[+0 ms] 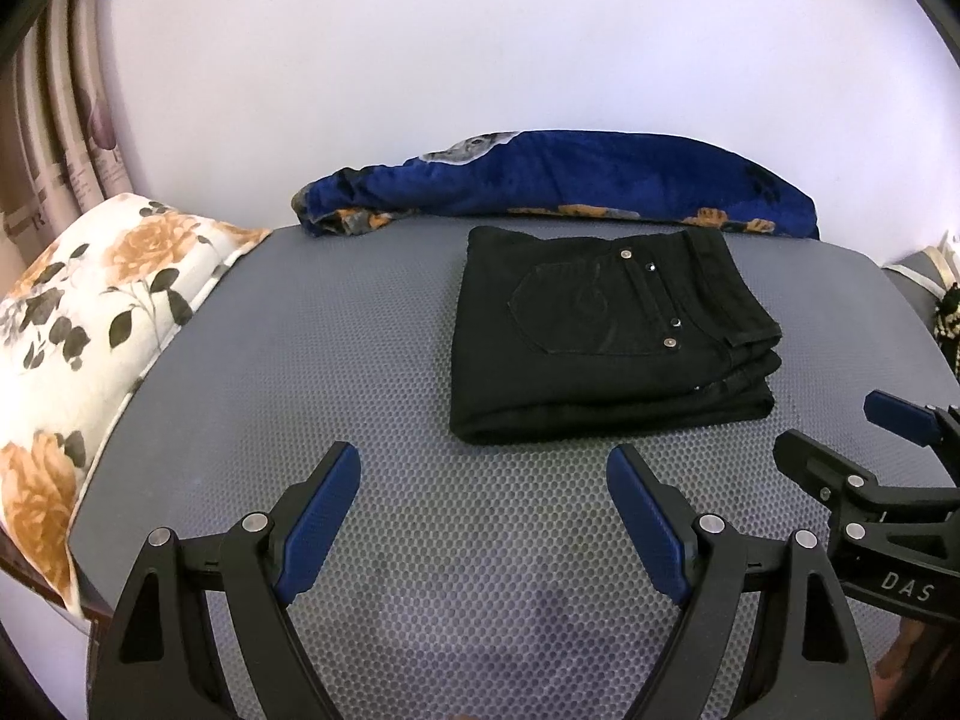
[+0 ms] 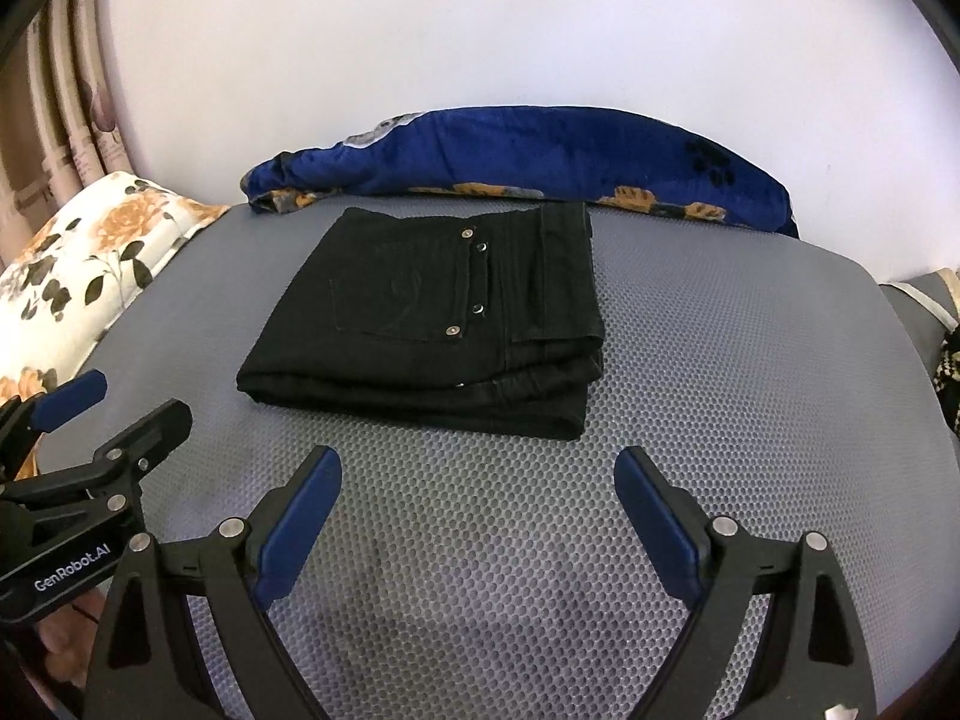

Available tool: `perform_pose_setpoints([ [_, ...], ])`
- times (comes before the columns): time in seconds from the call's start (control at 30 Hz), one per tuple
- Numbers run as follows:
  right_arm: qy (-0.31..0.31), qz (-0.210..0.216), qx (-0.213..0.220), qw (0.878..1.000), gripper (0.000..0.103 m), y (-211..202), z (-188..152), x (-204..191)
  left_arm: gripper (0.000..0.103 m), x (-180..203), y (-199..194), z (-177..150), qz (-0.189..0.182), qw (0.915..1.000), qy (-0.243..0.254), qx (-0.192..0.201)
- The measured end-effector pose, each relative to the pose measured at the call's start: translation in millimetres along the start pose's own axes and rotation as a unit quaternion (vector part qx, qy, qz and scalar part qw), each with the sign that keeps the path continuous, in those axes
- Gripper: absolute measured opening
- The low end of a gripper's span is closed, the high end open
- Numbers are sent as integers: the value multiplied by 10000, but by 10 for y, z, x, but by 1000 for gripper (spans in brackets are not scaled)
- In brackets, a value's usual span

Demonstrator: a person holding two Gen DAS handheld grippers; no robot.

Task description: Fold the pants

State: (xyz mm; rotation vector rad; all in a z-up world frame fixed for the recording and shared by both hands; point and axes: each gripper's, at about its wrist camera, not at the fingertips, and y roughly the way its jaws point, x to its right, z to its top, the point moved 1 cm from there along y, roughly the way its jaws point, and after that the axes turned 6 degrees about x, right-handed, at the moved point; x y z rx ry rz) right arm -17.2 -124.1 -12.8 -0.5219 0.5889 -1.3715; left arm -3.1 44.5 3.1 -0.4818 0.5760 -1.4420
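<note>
1. Pillow [image 1: 90, 324] with orange roses lies at the far left, its edge resting along the left side of the grey honeycomb mat [image 1: 300, 360].
2. The left hand-held gripper [image 1: 483, 480] hovers over the near part of the mat with its jaws spread wide and nothing between them.
3. The black pants [image 1: 600, 348] sit in the middle of the mat toward the far side, stacked in a compact rectangle with a back pocket and rivets facing up and the layered edges facing near and right.
4. The right hand-held gripper [image 2: 477, 480] hangs near the pants' front edge, jaws equally wide apart and holding nothing.
5. Judging by the tidy stack, the folding looks finished or nearly so; the next move would likely only call for squaring the layered right edge or pulling both tools away.
6. A blue blanket [image 1: 600, 180] crowds the far edge just behind the pants, so open room lies on the near and right stretches of mat.
</note>
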Motion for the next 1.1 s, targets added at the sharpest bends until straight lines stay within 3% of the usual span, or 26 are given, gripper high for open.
perform_pose_setpoints([
  [0.63, 62, 19, -99, 9999, 91, 38, -52, -18, 84, -2, 109, -21, 78, 9999, 63, -113],
  [1.1, 100, 19, -125, 9999, 91, 51, -75, -21, 84, -14, 138, -38, -82, 9998, 9, -194],
])
